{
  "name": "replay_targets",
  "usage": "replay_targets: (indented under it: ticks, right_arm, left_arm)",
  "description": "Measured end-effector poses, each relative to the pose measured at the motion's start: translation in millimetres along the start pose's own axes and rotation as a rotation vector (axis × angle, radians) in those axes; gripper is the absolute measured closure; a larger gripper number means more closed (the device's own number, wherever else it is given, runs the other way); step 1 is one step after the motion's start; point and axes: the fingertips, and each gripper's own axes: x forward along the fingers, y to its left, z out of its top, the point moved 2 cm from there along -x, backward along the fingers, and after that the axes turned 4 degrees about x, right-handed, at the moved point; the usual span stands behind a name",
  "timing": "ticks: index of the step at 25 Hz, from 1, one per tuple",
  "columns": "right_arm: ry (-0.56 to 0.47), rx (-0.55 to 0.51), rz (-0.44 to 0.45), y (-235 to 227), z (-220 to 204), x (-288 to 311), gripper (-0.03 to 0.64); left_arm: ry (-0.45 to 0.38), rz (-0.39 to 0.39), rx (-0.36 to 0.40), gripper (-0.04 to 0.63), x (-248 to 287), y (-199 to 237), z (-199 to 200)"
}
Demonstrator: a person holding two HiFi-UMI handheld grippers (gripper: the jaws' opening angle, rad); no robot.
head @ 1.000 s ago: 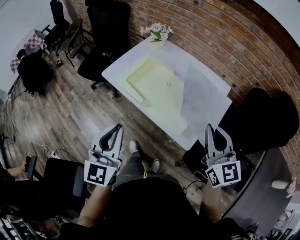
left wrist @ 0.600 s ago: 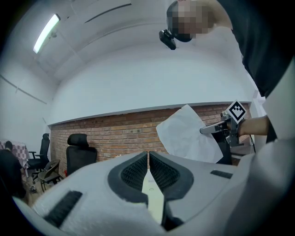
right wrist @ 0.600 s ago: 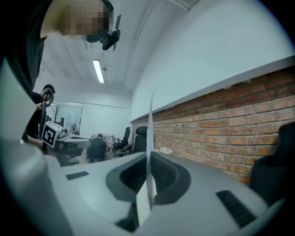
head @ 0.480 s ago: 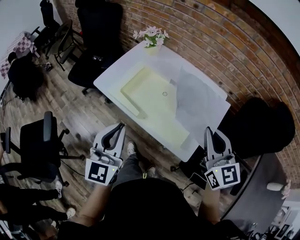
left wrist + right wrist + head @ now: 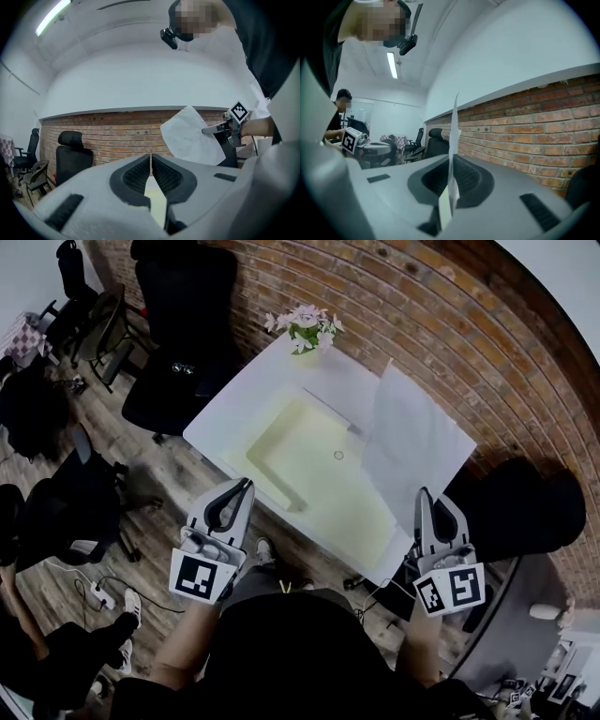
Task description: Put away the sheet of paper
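Observation:
The white sheet of paper (image 5: 412,442) stands tilted up over the right end of the white table (image 5: 234,395). My right gripper (image 5: 424,498) is shut on its near edge. In the right gripper view the sheet (image 5: 452,140) shows edge-on between the closed jaws. On the table to the sheet's left lies a pale yellow flat folder (image 5: 309,465). My left gripper (image 5: 246,486) hovers at the table's near edge, shut with nothing in it. In the left gripper view its tips (image 5: 151,157) meet, and the sheet (image 5: 190,136) hangs from the right gripper (image 5: 211,131).
A pot of pink flowers (image 5: 305,326) stands at the table's far corner by the brick wall (image 5: 450,324). Black office chairs (image 5: 183,315) stand to the left, and another dark chair (image 5: 516,512) to the right. A grey desk (image 5: 525,624) is at lower right.
The sheet has come up from lying flat on the table to standing tilted in my right gripper. The head view has shifted, and both grippers sit closer to the table.

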Motion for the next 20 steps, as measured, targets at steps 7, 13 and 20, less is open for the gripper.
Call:
replay_targets:
  ticks: [7, 13, 20]
  right_arm:
    - [0.019, 0.021, -0.018, 13, 2, 31, 0.603]
    - [0.013, 0.052, 0.009, 3, 3, 40, 0.603]
    - [0.028, 0.106, 0.049, -14, -8, 46, 0.603]
  left_arm:
    - [-0.006, -0.037, -0.024, 0.561, 18, 36, -12]
    - [0.005, -0.05, -0.026, 0.561, 38, 31, -15]
    - [0.006, -0.046, 0.021, 0.561, 59, 21, 1]
